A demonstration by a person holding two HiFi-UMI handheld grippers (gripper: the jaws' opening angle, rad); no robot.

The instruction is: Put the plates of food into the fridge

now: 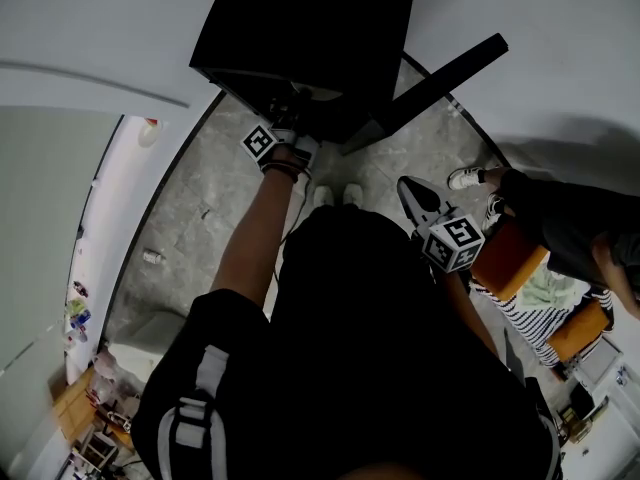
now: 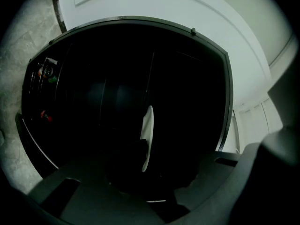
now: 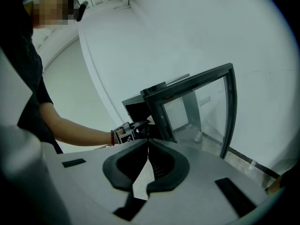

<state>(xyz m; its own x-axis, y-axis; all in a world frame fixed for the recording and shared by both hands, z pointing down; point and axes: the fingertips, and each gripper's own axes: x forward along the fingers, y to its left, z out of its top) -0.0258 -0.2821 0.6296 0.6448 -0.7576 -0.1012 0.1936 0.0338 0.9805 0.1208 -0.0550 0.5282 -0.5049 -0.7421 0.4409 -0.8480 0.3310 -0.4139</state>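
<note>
Left gripper (image 1: 292,136): arm stretched forward, jaws at the mouth of the fridge (image 1: 310,28). Its own view is very dark; the jaws are closed on the rim of a white plate (image 2: 148,125), seen edge-on between them. The plate sits in front of the fridge's black interior (image 2: 93,83); any food on it cannot be made out.

Right gripper (image 1: 420,204): held back at the person's side, well apart from the fridge. Jaws pressed together, tips meeting (image 3: 148,146), nothing between them.

Door (image 3: 201,107): glass panel in a dark frame, swung open.
</note>
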